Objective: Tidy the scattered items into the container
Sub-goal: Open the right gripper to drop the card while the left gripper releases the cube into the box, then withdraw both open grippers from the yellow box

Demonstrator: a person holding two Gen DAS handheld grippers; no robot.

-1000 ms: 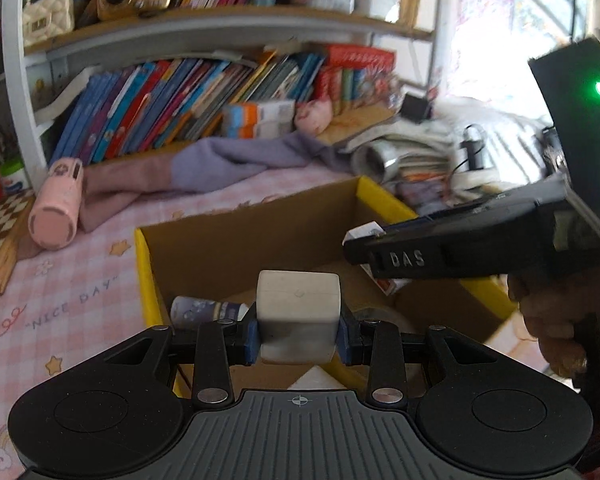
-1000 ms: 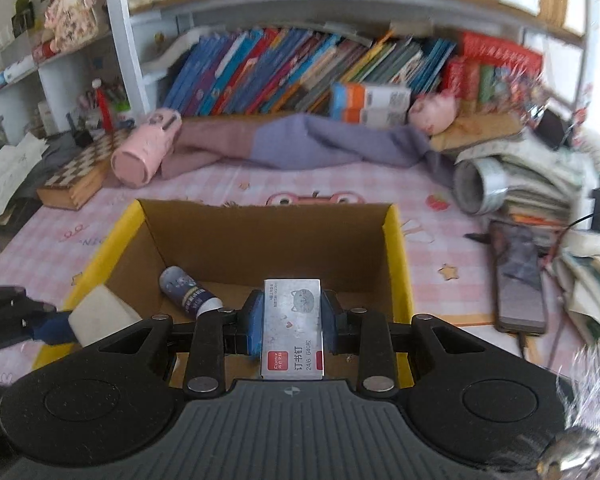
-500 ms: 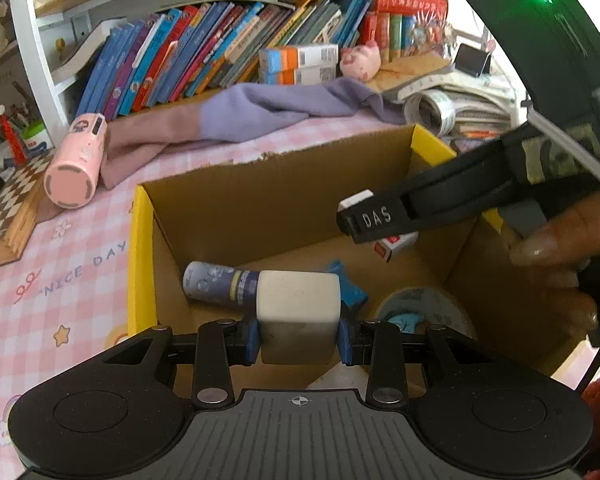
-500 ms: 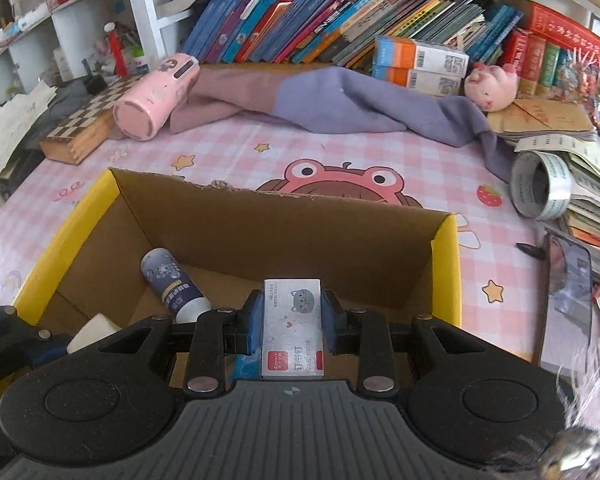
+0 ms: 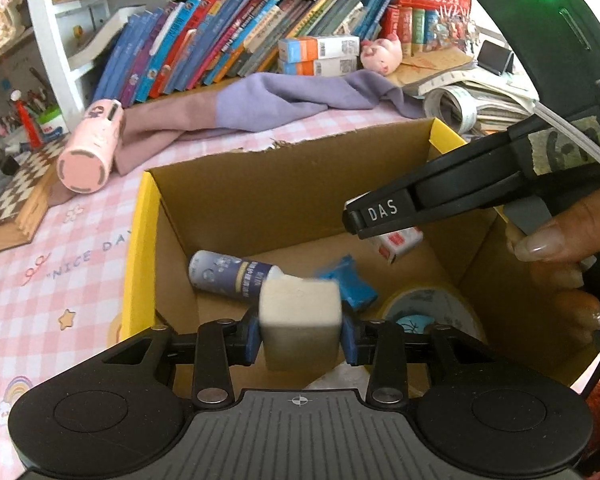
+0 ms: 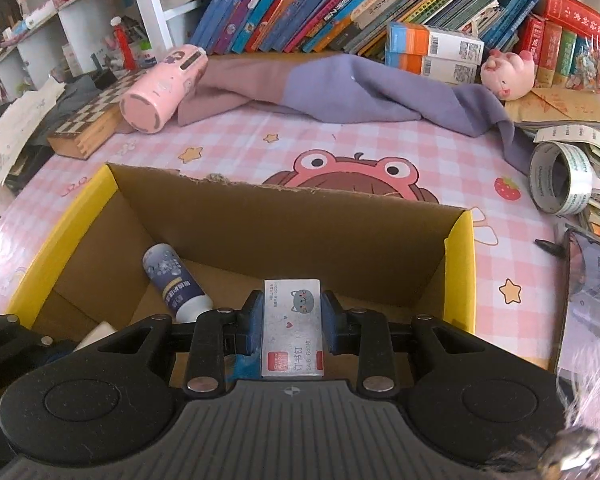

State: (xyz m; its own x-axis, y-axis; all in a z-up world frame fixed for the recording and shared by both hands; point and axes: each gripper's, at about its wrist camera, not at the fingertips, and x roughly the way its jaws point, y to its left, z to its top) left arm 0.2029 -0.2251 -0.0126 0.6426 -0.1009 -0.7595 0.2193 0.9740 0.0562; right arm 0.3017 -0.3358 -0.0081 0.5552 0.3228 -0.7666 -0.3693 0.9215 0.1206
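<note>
A child's room at home, books (image 6: 340,4) leaning on shelves, pink cartoon tablecloth (image 6: 340,148) covering the desk, pig toy (image 6: 508,74) sitting nearby

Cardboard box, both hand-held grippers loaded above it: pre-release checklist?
1. Left hand-held gripper clamped on white eraser block: ok.
2. Right hand-held gripper clamped on staple box: ok.
3. Both loads inside the cardboard box rim: ok.
4. Bare floor under the eraser block: cannot tell; glue bottle, blue piece and tape roll lie close.
5. The two grippers apart from each other: ok in the left wrist view.
</note>
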